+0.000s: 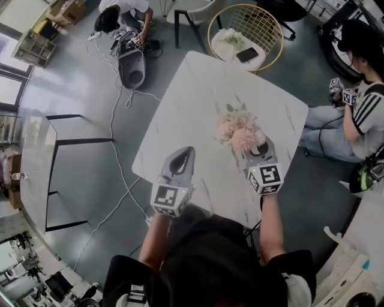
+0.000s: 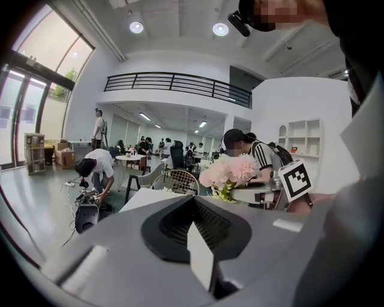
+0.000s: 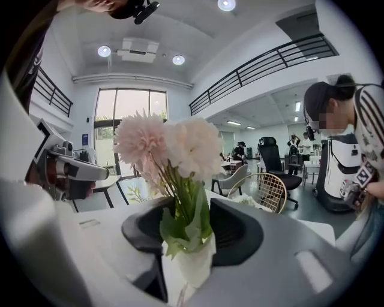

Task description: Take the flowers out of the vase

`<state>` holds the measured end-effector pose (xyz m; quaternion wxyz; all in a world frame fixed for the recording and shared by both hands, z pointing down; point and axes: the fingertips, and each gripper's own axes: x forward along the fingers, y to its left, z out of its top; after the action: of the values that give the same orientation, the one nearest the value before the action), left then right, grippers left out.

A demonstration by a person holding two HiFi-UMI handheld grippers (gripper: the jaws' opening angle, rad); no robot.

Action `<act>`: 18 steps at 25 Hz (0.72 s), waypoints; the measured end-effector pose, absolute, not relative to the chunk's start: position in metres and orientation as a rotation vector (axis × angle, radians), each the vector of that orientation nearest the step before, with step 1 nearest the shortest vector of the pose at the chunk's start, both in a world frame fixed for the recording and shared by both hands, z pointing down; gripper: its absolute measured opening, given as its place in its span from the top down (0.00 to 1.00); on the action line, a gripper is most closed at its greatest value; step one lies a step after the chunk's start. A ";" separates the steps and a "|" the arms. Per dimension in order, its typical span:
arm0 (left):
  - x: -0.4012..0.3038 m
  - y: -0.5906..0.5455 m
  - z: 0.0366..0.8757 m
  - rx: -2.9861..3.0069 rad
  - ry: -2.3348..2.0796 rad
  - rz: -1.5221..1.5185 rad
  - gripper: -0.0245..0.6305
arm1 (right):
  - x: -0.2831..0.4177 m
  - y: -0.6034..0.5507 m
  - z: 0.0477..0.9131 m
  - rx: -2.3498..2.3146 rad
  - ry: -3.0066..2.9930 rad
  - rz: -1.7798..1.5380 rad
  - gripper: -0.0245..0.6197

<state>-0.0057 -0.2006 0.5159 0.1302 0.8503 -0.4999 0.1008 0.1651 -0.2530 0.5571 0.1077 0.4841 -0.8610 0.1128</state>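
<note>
A bunch of pale pink flowers [image 1: 240, 132] [image 3: 168, 144] stands in a small white vase [image 3: 195, 264] on the white marble table [image 1: 180, 96]. From the head view the blooms hide the vase. My right gripper [image 1: 252, 146] [image 3: 192, 222] has its jaws on either side of the vase. The right jaw lies against the vase, and a thin strip of table shows at the left jaw. My left gripper [image 1: 187, 151] [image 2: 195, 204] is shut and empty, hovering over the table to the left of the flowers [image 2: 231, 171].
A gold wire chair [image 1: 246, 30] with a cushion and a phone stands beyond the table. A person [image 1: 360, 114] sits at the right. Another person [image 1: 123, 15] crouches on the floor by a grey device [image 1: 132, 66] and cables. A second table [image 1: 36, 162] stands at the left.
</note>
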 end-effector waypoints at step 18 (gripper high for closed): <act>-0.013 -0.195 0.514 2.473 -1.445 0.280 0.95 | 0.165 -0.247 0.555 1.440 -2.528 0.302 0.89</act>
<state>-0.0127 -0.1955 0.5141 0.1314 0.8519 -0.4977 0.0965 0.1648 -0.2468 0.5549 0.1078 0.4895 -0.8592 0.1026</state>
